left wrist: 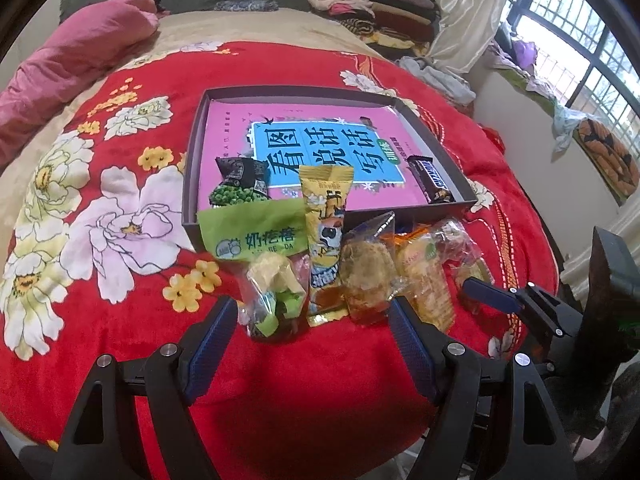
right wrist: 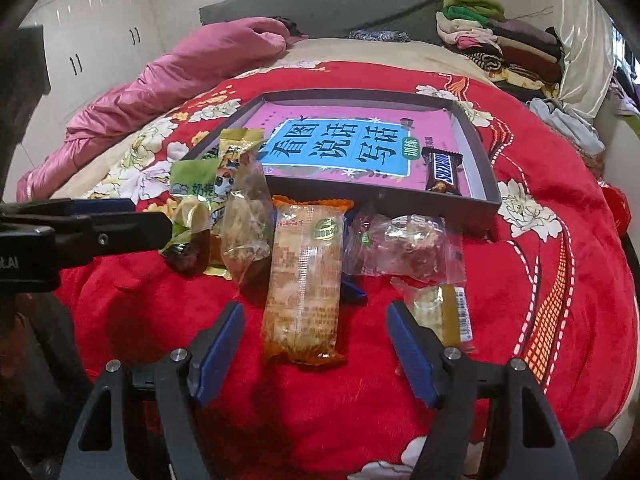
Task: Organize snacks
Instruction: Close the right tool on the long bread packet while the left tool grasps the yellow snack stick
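A dark shallow box (left wrist: 192, 184) (right wrist: 484, 168) with a pink book inside lies on the red floral blanket. In it are a Snickers bar (left wrist: 434, 182) (right wrist: 444, 172) and a green pea packet (left wrist: 240, 186). Several snacks lie in front of the box: a green-topped bag (left wrist: 256, 240), a yellow packet (left wrist: 326, 216) (right wrist: 236, 152), a clear pastry bag (left wrist: 366, 268) (right wrist: 246, 216) and an orange biscuit pack (right wrist: 306, 280) (left wrist: 428, 280). My left gripper (left wrist: 314, 320) is open just before the bags. My right gripper (right wrist: 316, 324) is open around the biscuit pack's near end.
A clear wrapped sweet bag (right wrist: 412, 248) and a small gold-edged packet (right wrist: 444, 312) lie right of the biscuit pack. A pink quilt (right wrist: 180, 72) lies at the back left, folded clothes (right wrist: 504, 44) at the back right. A window (left wrist: 580, 48) is to the right.
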Motion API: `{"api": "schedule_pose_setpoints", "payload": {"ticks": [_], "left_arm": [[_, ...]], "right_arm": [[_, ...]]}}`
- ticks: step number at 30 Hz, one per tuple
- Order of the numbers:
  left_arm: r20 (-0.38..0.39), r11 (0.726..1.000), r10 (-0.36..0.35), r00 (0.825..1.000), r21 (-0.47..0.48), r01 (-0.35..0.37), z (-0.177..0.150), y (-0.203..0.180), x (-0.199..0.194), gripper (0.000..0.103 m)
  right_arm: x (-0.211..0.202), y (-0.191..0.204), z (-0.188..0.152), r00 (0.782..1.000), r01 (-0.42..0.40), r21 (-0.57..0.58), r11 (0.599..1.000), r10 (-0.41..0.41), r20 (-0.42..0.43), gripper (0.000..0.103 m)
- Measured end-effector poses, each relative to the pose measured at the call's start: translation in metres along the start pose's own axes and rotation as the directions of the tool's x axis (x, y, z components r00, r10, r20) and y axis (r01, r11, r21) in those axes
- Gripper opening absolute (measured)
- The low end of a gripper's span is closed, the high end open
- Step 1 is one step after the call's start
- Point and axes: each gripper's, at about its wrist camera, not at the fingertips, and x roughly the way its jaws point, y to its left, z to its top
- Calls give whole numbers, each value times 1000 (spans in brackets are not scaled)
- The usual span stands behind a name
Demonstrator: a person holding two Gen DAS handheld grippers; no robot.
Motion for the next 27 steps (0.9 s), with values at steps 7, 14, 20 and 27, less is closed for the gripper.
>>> {"api": "schedule_pose_setpoints", "payload": {"ticks": [7,14,20,27], "left_arm": [[18,1000,10,1000,27,-11,11,-1,5,79],[-3,1000,-2,1000,27,2,22,-3,18,69],[-18,1000,-5,1000,11,5,29,3,27,56],[-35,1000,-28,999,-7,28,34,4,38,42]], "right_arm": [[7,3,2,1000,-3,-19,1000,3,4,64],[17,2,4,1000,-11,-20,1000,11,-7,56],[23,-2,9,999,-34,-25,999,34,4,50],[27,-4,7,999,-38,-26,999,38,6,49]]}}
